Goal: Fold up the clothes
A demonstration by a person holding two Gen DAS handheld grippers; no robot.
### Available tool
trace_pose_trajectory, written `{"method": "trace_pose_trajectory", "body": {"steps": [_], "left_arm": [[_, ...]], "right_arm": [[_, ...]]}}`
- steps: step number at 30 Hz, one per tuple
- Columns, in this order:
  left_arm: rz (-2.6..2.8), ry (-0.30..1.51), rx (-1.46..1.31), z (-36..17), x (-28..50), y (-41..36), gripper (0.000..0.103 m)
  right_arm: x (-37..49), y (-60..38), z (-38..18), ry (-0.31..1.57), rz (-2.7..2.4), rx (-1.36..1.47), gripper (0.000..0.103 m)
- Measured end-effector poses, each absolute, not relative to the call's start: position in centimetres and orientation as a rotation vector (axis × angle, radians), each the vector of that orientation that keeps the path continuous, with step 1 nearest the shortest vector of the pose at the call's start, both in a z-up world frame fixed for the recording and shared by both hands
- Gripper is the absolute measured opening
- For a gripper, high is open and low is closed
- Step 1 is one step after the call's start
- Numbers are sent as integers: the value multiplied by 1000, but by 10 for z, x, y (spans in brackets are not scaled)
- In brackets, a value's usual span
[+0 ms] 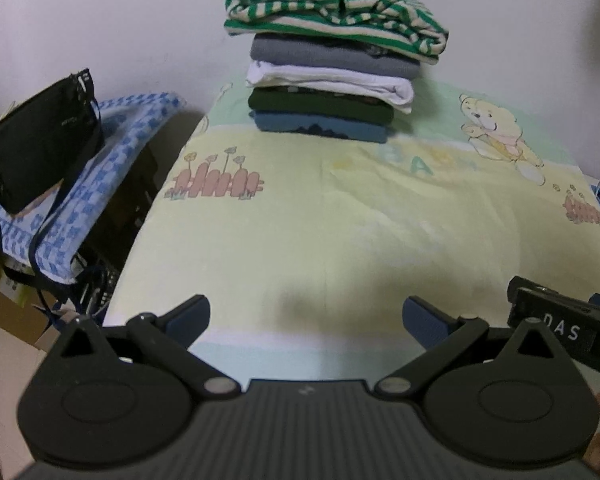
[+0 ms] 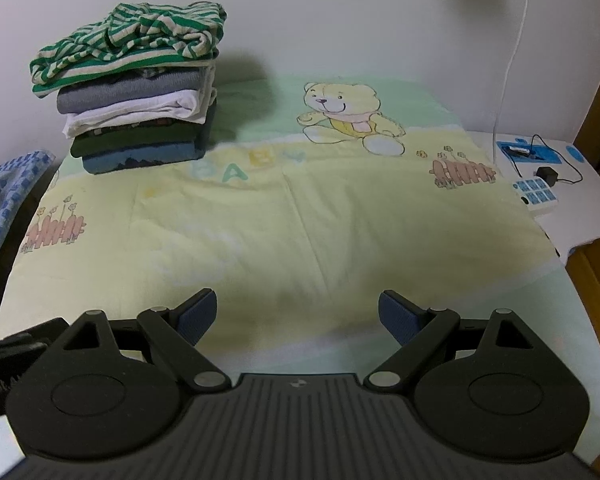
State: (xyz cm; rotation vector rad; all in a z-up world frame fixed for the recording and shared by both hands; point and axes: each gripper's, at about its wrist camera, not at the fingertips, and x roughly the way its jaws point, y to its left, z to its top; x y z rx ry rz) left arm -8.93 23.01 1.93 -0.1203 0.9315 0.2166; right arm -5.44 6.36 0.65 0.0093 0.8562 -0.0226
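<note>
A pale yellow and green printed sheet (image 1: 340, 216) (image 2: 300, 216), marked with a cartoon bear, small picket fences and the faded letters "BABY", is spread flat over the work surface. At its far edge, against the white wall (image 1: 100, 20), a stack of folded clothes (image 1: 332, 64) (image 2: 140, 92) is seen. The stack is topped by a green and cream striped garment (image 1: 336, 12) (image 2: 132, 40), which is rumpled rather than neatly squared. Beneath it, a grey folded piece (image 1: 332, 56), a white folded piece (image 1: 332, 84), a dark green folded piece (image 1: 320, 106) and a blue folded piece (image 1: 320, 128) are layered in that order down to the sheet.

The left gripper (image 1: 306, 318) is held low over the near part of the sheet, its black arms and blue-padded fingers (image 1: 188, 316) spread wide with nothing between them. The right gripper (image 2: 298, 316) is held likewise, jaws parted and empty, well apart from the stack. A part of the right gripper's black body is caught at the right edge of the left wrist view.

To the left of the sheet, a black pouch with a strap (image 1: 40, 140) is rested on a blue and white checked cloth (image 1: 100, 152) (image 2: 4, 200). To the right, a white side surface (image 2: 580, 184) is seen carrying a white and blue power strip (image 2: 536, 196), a small black adapter (image 2: 548, 176) and a black cable.
</note>
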Motion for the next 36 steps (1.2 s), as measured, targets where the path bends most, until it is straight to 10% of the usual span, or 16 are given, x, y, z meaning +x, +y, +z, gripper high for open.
{"method": "trace_pose_trajectory", "body": {"steps": [36], "left_arm": [[187,960,-99,16,-84,227,102]], "right_arm": [[-48,72,2,869,-23,-4,90]]}}
